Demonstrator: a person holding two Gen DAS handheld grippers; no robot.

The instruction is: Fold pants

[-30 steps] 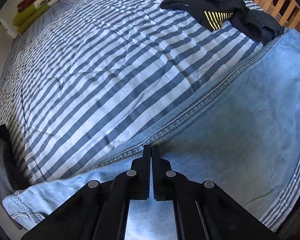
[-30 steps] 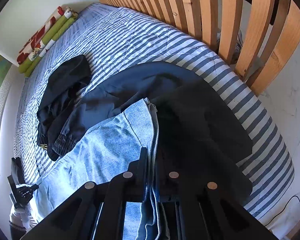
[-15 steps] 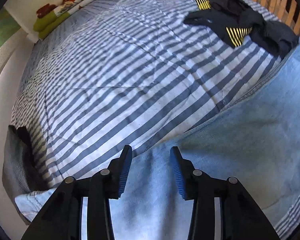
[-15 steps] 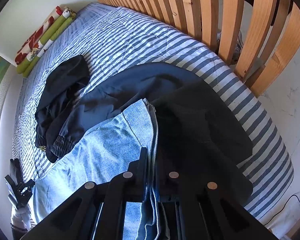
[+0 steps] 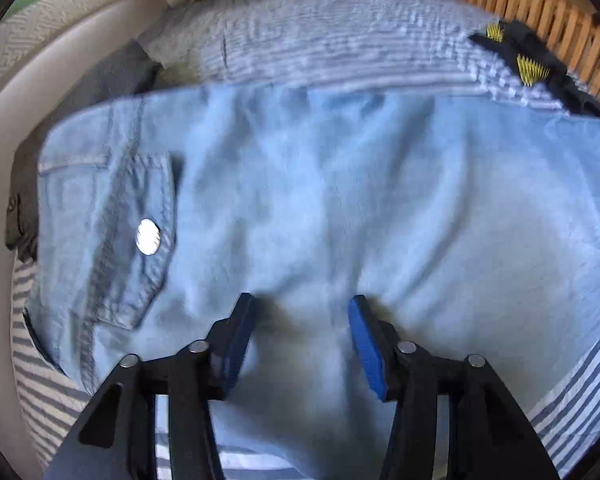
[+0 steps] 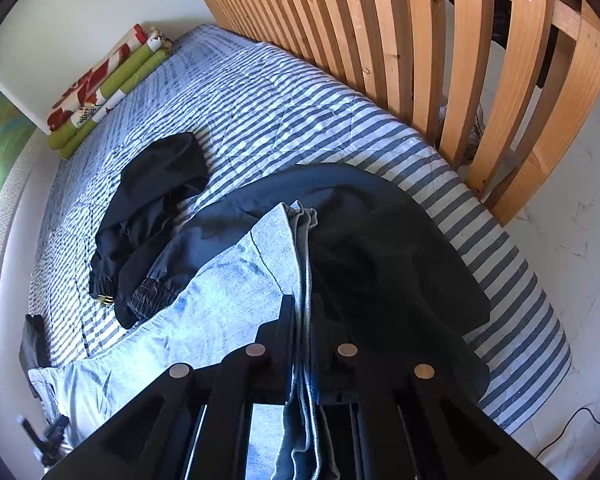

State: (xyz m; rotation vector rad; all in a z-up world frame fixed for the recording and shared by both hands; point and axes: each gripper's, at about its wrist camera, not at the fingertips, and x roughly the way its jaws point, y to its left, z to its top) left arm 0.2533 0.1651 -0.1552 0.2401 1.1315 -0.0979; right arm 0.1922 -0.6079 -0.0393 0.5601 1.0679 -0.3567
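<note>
Light blue jeans (image 5: pixel 340 184) lie spread on the striped bed, the waistband with its metal button (image 5: pixel 148 236) at the left of the blurred left wrist view. My left gripper (image 5: pixel 300 300) hovers over the denim near the waist. Its jaws are opening, and the blue pads (image 5: pixel 366 344) stand apart with flat cloth below them and nothing pinched. In the right wrist view the jeans (image 6: pixel 220 304) stretch away to the lower left. My right gripper (image 6: pixel 304 304) is shut on the stacked leg hems (image 6: pixel 296 232), which run up between its fingers.
A dark garment (image 6: pixel 380 248) lies under and right of the hems, and black pants (image 6: pixel 156 188) with yellow-striped cuffs (image 5: pixel 528 64) lie beyond. A wooden slatted frame (image 6: pixel 420 60) runs along the bed's far side. Rolled green and red bedding (image 6: pixel 104 88) sits at the far end of the striped cover (image 6: pixel 280 108).
My left gripper let go of the denim edge, opened, and swung over to the jeans' waist end. The right gripper rose slightly, still shut on the hems.
</note>
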